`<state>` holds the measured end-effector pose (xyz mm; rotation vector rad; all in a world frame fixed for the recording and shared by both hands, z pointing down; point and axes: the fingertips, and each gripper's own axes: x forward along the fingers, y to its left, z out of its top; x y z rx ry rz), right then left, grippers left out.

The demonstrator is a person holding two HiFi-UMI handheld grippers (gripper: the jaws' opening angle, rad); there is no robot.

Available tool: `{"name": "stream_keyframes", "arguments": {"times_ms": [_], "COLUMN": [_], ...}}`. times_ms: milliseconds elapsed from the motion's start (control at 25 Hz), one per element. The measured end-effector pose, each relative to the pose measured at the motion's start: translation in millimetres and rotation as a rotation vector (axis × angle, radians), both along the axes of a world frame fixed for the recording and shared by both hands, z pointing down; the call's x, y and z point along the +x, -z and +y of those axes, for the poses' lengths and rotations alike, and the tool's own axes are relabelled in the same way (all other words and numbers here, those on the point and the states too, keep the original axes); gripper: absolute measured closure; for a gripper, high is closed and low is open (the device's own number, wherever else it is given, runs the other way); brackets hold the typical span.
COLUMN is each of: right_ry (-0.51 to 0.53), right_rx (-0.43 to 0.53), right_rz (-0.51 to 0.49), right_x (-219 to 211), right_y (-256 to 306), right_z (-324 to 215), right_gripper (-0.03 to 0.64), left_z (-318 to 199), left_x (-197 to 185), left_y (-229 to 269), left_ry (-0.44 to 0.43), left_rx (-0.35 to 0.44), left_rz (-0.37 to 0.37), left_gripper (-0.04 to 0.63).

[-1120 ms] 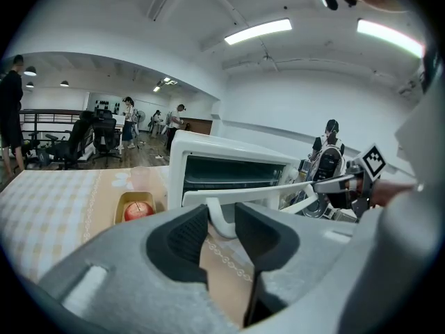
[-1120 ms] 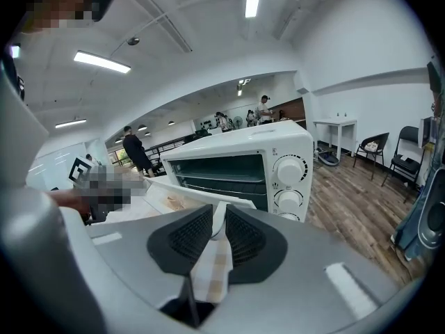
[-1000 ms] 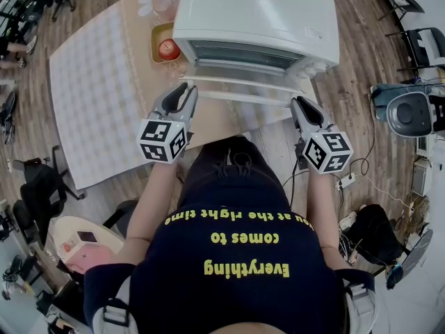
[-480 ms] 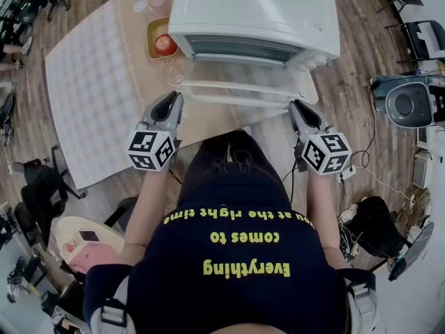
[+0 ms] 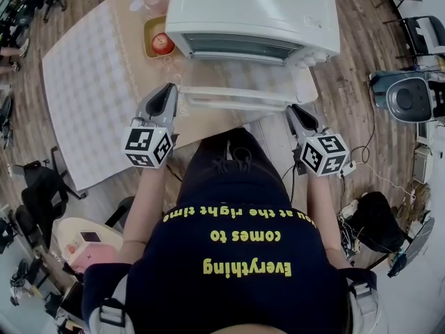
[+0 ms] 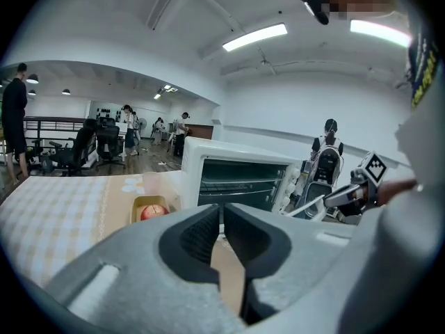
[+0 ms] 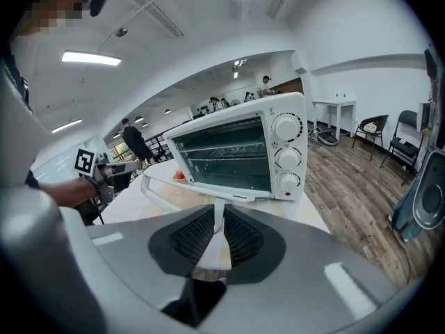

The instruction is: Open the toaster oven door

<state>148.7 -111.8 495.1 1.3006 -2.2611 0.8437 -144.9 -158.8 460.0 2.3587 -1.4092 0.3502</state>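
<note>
The white toaster oven [image 5: 254,9] stands on the table with its glass door [image 5: 240,82] swung down and open. My right gripper [image 5: 292,108] is shut on the right end of the white door handle [image 5: 233,101]; in the right gripper view the handle [image 7: 217,214] shows pinched between the pads of that gripper [image 7: 218,218]. My left gripper [image 5: 169,89] hangs just off the handle's left end, its jaws closing with nothing between them. In the left gripper view those jaws [image 6: 222,211] are almost together, with the open oven [image 6: 240,179] beyond.
A red apple [image 5: 162,44] lies in a yellow dish [image 5: 149,30] left of the oven. A checked cloth [image 5: 90,82] covers the table's left part. A power strip and cables [image 5: 345,169] lie on the wooden floor at the right. People stand in the background of both gripper views.
My left gripper has drawn back to the left off the handle's end, and its jaws have closed. The right gripper has kept its hold on the handle.
</note>
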Motion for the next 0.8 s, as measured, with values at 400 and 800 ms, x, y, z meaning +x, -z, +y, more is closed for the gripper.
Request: {"name": "stream_keyframes", "arguments": {"times_ms": [400,800], "right_ry": [0.024,0.044], "right_rx": [-0.058,-0.126], "right_rz": [0.016,0.019], "right_x": [-0.4,-1.0], "right_y": [-22.7,-51.8], "right_z": [19.0,36.6], "right_gripper": [0.557,0.558], "left_z": [13.7,26.8], "left_x": [13.4,16.3], "left_y": [-37.1,-70.5], "left_ry": [-0.053,-0.076], "left_rx": [-0.111,-0.194], "left_rz": [-0.005,-0.021], "left_gripper": [0.577,0.581]}}
